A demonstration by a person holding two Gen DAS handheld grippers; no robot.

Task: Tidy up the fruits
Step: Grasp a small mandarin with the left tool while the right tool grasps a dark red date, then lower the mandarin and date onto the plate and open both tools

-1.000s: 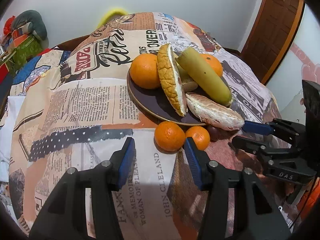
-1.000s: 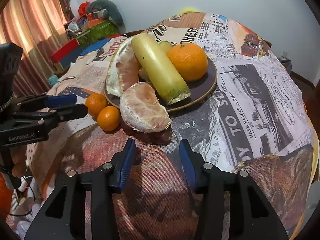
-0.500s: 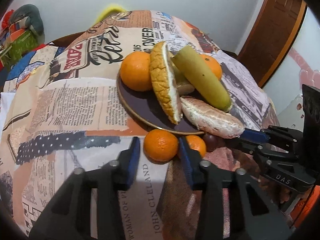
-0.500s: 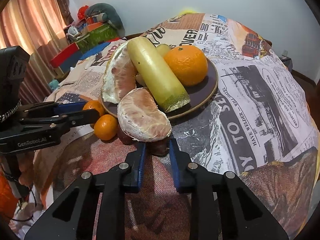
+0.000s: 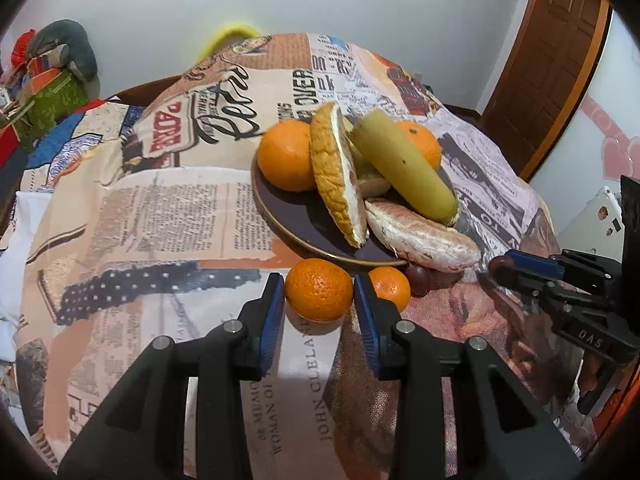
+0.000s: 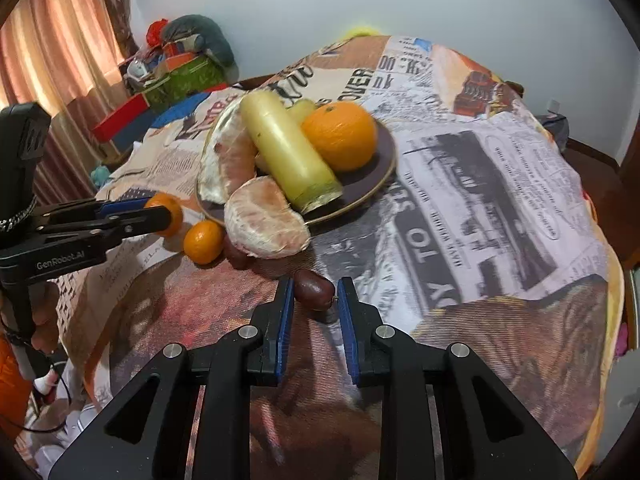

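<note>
Where the dark plate (image 5: 280,216) meets the newsprint cloth (image 5: 168,216), loose fruit lies just off its near rim. Item one: mandarin (image 5: 319,289), between the left gripper (image 5: 319,296) pads, apparently touching both; likely light, springy, thin-skinned, best held across its widest middle with modest pressure. Item two: a second small mandarin (image 5: 390,286), beside it, untouched. Item three: dark date-like fruit (image 6: 314,285), pinched in the right gripper (image 6: 314,300); probably soft, smooth, slip-prone.
</note>
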